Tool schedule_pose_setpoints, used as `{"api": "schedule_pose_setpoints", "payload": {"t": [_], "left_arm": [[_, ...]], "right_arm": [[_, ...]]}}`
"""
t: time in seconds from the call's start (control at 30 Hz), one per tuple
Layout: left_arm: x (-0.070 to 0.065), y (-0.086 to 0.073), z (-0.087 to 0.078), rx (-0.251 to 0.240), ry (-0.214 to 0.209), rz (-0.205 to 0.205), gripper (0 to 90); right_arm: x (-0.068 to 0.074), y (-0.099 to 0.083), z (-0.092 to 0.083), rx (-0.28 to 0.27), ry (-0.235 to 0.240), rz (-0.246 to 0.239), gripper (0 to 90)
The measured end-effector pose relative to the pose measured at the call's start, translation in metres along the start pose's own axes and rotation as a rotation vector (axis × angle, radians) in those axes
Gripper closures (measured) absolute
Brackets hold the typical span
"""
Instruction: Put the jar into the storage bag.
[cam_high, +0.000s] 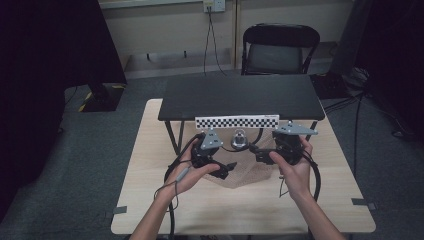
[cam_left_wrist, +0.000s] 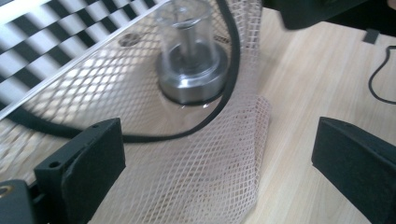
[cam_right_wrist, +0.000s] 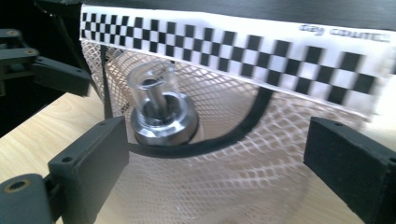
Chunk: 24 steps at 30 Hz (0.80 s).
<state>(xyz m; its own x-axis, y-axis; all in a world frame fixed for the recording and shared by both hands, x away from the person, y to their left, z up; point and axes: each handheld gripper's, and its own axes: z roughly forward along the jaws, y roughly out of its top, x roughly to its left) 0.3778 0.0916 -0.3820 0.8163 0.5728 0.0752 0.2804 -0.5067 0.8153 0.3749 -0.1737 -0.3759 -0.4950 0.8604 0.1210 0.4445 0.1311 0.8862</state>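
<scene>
Open tongs (cam_right_wrist: 215, 163), mesh (cam_right_wrist: 224, 186), checkered strip (cam_right_wrist: 233, 42)

Mesh bag (cam_left_wrist: 205, 158) cut off at 6 o'clock edge, left gripper view. Clear-topped metal piece (cam_left_wrist: 189, 60) cropped at 12 o'clock. Small print on checkered strip (cam_right_wrist: 261, 51), 1 o'clock, right gripper view: blurred, unreadable.

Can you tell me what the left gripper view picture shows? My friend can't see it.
A clear glass-topped object on a round metal base sits on pale mesh netting spread over a light wooden table. A black cable curves around the base. The left gripper's two black jaws stand wide apart at the bottom, with a checkerboard strip top left.
</scene>
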Motion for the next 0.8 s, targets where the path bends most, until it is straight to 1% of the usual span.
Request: {"api": "schedule_pose_setpoints", "payload": {"t": [0.03,0.07,0.1,0.17,0.2,0.23,0.3,0.33,0.43,0.5,0.53,0.57,0.63,0.67,0.7,0.73,0.77,0.8], "left_arm": [[0.001,-0.005,-0.004,0.009,0.003,-0.009,2.2],[0.001,-0.005,-0.004,0.009,0.003,-0.009,2.1],[0.001,-0.005,-0.004,0.009,0.003,-0.009,2.1],[0.005,-0.011,-0.007,0.015,0.024,-0.026,2.1],[0.005,-0.011,-0.007,0.015,0.024,-0.026,2.1],[0.006,-0.013,-0.009,0.017,0.026,-0.035,2.1],[0.009,-0.019,-0.014,0.027,0.035,-0.057,2.1],[0.009,-0.019,-0.014,0.027,0.035,-0.057,2.1],[0.011,-0.024,-0.020,0.030,0.054,-0.071,2.1],[0.011,-0.029,-0.025,0.035,0.065,-0.085,2.1],[0.011,-0.029,-0.025,0.035,0.065,-0.085,2.1],[0.011,-0.033,-0.027,0.044,0.071,-0.086,2.1],[0.010,-0.040,-0.032,0.050,0.079,-0.102,2.3],[0.010,-0.040,-0.032,0.050,0.079,-0.102,2.3],[0.009,-0.044,-0.034,0.054,0.087,-0.098,2.3],[0.009,-0.044,-0.034,0.054,0.087,-0.098,2.4],[0.009,-0.048,-0.037,0.057,0.095,-0.099,2.4],[0.009,-0.053,-0.039,0.053,0.096,-0.112,2.4]], "right_arm": [[-0.003,-0.001,-0.003,-0.002,-0.002,0.002,5.8],[-0.003,-0.001,-0.003,-0.002,-0.002,0.002,5.8],[-0.007,-0.003,-0.007,0.003,-0.013,0.007,5.8],[-0.009,-0.005,-0.009,0.002,-0.012,0.012,5.8],[-0.012,-0.006,-0.013,-0.002,-0.015,0.015,5.7],[-0.012,-0.006,-0.013,-0.002,-0.015,0.015,5.7],[-0.017,-0.010,-0.019,-0.010,-0.023,0.022,5.7],[-0.017,-0.010,-0.019,-0.010,-0.023,0.022,5.7],[-0.024,-0.016,-0.027,-0.007,-0.038,0.029,5.7],[-0.027,-0.020,-0.031,-0.006,-0.043,0.034,5.7],[-0.027,-0.020,-0.031,-0.006,-0.043,0.034,5.7],[-0.030,-0.023,-0.034,-0.006,-0.049,0.038,5.8],[-0.034,-0.028,-0.041,-0.005,-0.063,0.042,5.9],[-0.034,-0.028,-0.041,-0.005,-0.063,0.042,5.9],[-0.037,-0.032,-0.045,-0.005,-0.071,0.043,5.9],[-0.039,-0.035,-0.049,-0.006,-0.077,0.043,5.9],[-0.039,-0.035,-0.049,-0.006,-0.077,0.043,5.9],[-0.041,-0.039,-0.053,-0.008,-0.088,0.044,5.9]]}}
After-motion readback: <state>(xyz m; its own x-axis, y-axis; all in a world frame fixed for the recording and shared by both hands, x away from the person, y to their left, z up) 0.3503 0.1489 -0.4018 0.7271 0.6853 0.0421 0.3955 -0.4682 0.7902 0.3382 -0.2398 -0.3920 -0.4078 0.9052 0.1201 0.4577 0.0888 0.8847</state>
